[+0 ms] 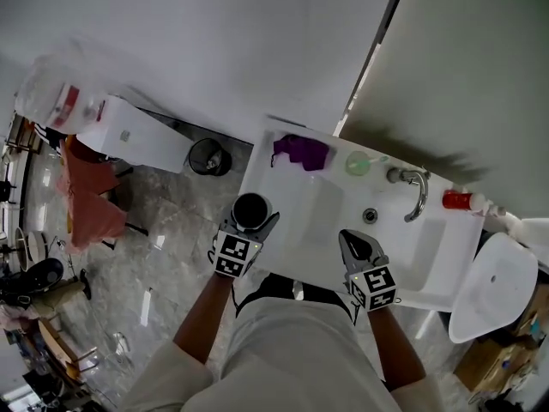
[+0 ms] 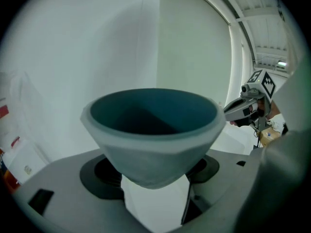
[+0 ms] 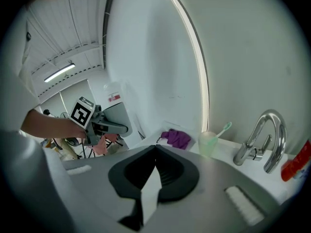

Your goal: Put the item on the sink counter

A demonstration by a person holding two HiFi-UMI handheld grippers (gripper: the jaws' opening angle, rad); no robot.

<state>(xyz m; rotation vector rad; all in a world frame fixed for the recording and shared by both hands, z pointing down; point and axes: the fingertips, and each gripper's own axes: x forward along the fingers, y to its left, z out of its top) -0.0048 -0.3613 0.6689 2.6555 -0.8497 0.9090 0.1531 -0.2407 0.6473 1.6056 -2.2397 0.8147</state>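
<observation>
My left gripper [image 1: 254, 222] is shut on a cup [image 1: 250, 209] that looks dark from above, held over the left front edge of the white sink counter [image 1: 296, 209]. In the left gripper view the cup [image 2: 153, 130] fills the middle, pale grey outside and teal inside, wedged upright between the two jaws. My right gripper [image 1: 351, 242] hovers over the counter's front edge near the basin, shut with nothing in it. In the right gripper view its jaws [image 3: 155, 149] meet at their tips.
On the counter lie a purple cloth [image 1: 301, 151], a green cup with a toothbrush [image 1: 358, 163], a chrome faucet [image 1: 416, 189] and a red bottle [image 1: 458, 200]. A black bin [image 1: 210, 156] and a white box [image 1: 141, 134] stand to the left, a toilet [image 1: 493, 286] to the right.
</observation>
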